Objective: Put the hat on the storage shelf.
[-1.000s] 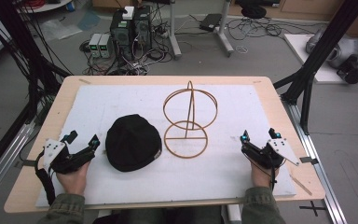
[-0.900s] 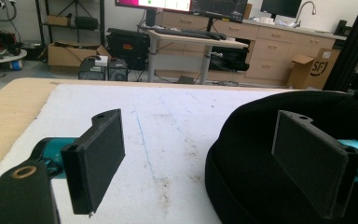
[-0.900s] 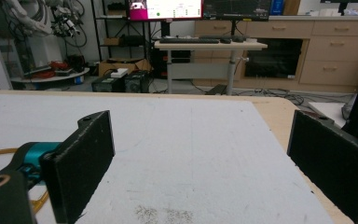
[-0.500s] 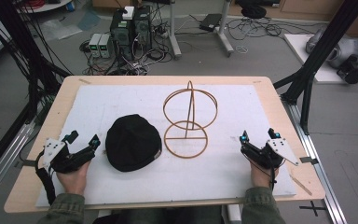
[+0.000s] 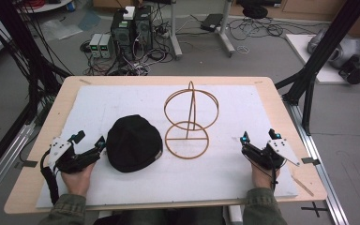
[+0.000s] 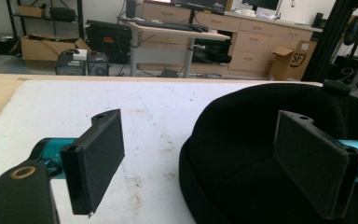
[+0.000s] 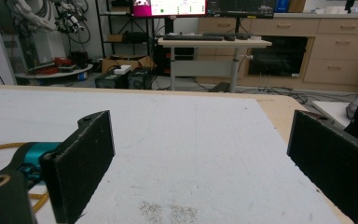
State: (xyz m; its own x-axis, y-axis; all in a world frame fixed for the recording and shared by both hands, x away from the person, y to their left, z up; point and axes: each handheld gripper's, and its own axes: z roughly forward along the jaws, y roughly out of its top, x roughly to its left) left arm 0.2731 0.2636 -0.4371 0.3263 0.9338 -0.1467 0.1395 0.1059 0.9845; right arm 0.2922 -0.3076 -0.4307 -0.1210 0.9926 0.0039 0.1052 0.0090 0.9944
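A black cap (image 5: 133, 143) lies on the white mat (image 5: 122, 101), left of centre. A golden wire stand (image 5: 191, 123), made of a flat ring and an upright ring, rises just right of it. My left gripper (image 5: 90, 144) rests on the mat at the cap's left side, open; in the left gripper view its right jaw stands in front of the cap (image 6: 261, 140) and its left jaw over bare mat. My right gripper (image 5: 259, 137) sits open near the mat's right edge, with nothing between its jaws. A bit of the wire stand (image 7: 0, 149) shows at the far left of the right gripper view.
The mat covers a wooden table (image 5: 281, 117). Black frame posts (image 5: 326, 51) stand at both sides of the table. Computers (image 5: 131, 28) and cables lie on the floor beyond the far edge.
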